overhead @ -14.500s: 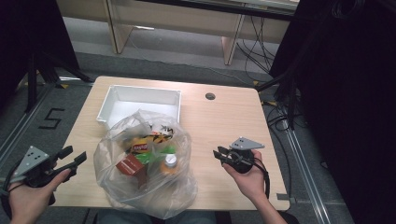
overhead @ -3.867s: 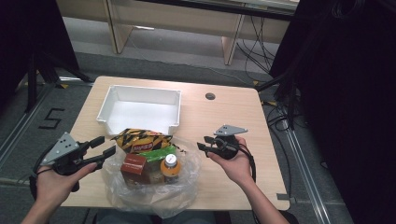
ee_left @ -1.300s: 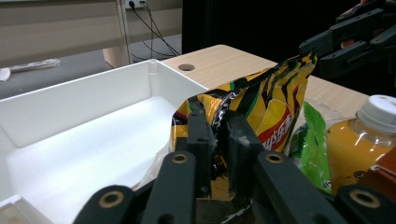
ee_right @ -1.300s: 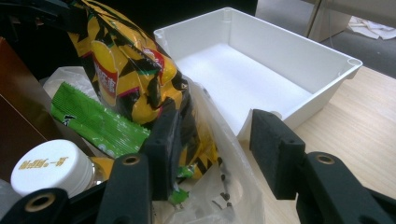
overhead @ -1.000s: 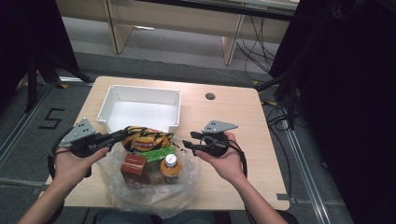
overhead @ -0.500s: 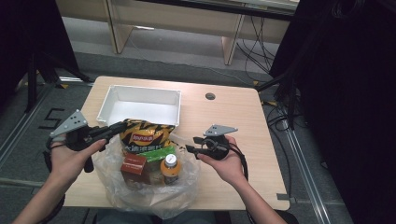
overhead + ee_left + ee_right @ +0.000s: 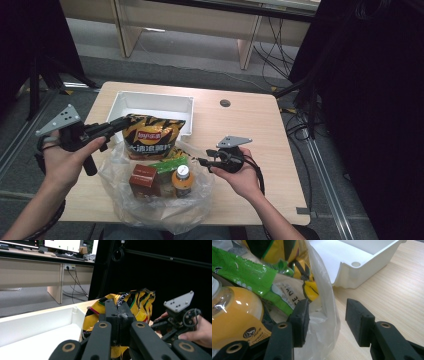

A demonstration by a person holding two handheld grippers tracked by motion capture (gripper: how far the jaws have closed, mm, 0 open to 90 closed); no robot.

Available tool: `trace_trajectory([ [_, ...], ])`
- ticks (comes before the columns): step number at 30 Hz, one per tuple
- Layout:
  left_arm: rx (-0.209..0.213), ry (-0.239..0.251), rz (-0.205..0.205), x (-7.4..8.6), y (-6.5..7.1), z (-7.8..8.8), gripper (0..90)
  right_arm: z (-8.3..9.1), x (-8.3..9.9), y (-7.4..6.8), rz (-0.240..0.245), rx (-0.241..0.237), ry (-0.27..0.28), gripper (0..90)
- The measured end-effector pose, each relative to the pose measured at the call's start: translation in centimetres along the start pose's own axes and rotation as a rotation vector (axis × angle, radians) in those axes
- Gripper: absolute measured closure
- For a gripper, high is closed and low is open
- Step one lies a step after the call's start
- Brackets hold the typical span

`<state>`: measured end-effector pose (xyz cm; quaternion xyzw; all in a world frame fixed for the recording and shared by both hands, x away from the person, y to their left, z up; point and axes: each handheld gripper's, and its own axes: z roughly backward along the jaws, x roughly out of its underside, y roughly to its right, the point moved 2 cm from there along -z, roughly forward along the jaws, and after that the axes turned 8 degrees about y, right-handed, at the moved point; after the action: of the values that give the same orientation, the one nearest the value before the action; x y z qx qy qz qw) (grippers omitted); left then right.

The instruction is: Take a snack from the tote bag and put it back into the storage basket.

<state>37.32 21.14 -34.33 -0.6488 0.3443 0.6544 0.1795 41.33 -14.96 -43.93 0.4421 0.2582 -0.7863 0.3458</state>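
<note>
High view: left tool point(image 7: 117, 125) pinches a yellow chip bag point(image 7: 152, 137), writing unreadable; right tool point(image 7: 202, 162) spread.

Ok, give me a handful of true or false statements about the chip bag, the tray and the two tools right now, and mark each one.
1. The left tool is shut on the chip bag. True.
2. The chip bag lies inside the white tray. False: it is held up over the tray's near edge and the plastic bag.
3. The right tool has its jaws apart with the plastic bag's edge between them. True.
4. The orange bottle stands in the tray. False: it sits in the plastic bag.
5. A green packet lies in the plastic bag beside the bottle. True.
</note>
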Motion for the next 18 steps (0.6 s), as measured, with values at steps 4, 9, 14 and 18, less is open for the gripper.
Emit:
trace_trajectory([
  [4, -0.001, 0.02, -0.003, -0.8, 0.1, -0.1, 88.9, 0.0, 0.0, 0.0, 0.002, -0.001, 0.002, 54.6],
  [9, 0.001, 0.042, 0.004, -1.7, 0.1, -0.1, 89.0, -0.1, 0.1, 0.0, 0.002, -0.002, 0.0, 54.5],
  [14, 0.002, 0.07, 0.009, -2.7, 0.1, -0.1, 89.0, -0.2, 0.2, 0.0, 0.004, -0.006, -0.01, 54.6],
  [18, 0.006, 0.088, 0.017, -3.5, 0.3, -0.2, 89.1, -0.3, 0.3, -0.2, 0.006, -0.012, -0.022, 54.6],
])
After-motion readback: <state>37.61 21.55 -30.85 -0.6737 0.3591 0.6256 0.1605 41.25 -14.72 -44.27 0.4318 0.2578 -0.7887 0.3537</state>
